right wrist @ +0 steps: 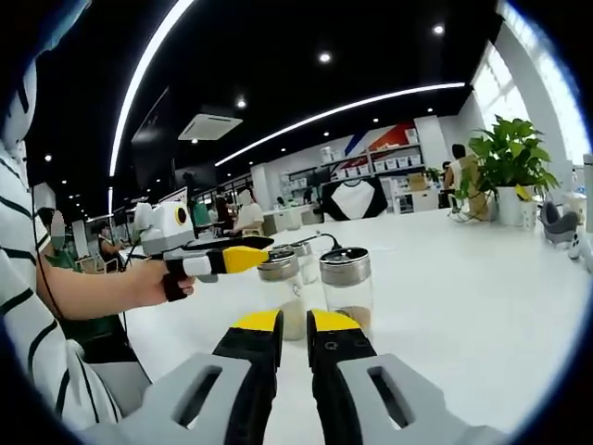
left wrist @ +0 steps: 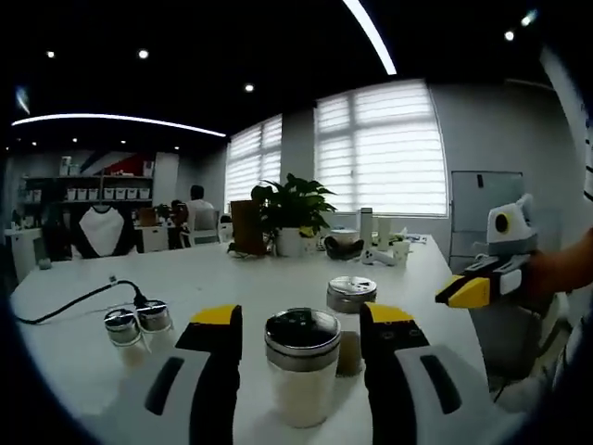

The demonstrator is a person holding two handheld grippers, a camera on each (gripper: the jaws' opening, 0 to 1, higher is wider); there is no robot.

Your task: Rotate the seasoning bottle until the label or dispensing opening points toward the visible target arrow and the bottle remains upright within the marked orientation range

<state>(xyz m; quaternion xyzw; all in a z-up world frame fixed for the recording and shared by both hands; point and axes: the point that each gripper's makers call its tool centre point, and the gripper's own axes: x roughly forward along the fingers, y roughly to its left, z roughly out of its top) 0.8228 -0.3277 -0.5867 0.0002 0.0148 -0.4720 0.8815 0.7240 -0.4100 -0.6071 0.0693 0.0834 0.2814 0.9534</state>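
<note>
my left claw (left wrist: 301, 348) stands open astride the seasoning bottle (left wrist: 302, 366), upright on the white counter (left wrist: 232, 278). my right claw (right wrist: 294, 332) is closed, empty. i close squarely on the body, then twist about the vertical axis without tilting.

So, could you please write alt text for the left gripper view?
The left claw stands open around an upright seasoning bottle with a metal lid on a white table. A second bottle stands just behind, two small jars sit at left, and the right claw enters from the right.
</note>
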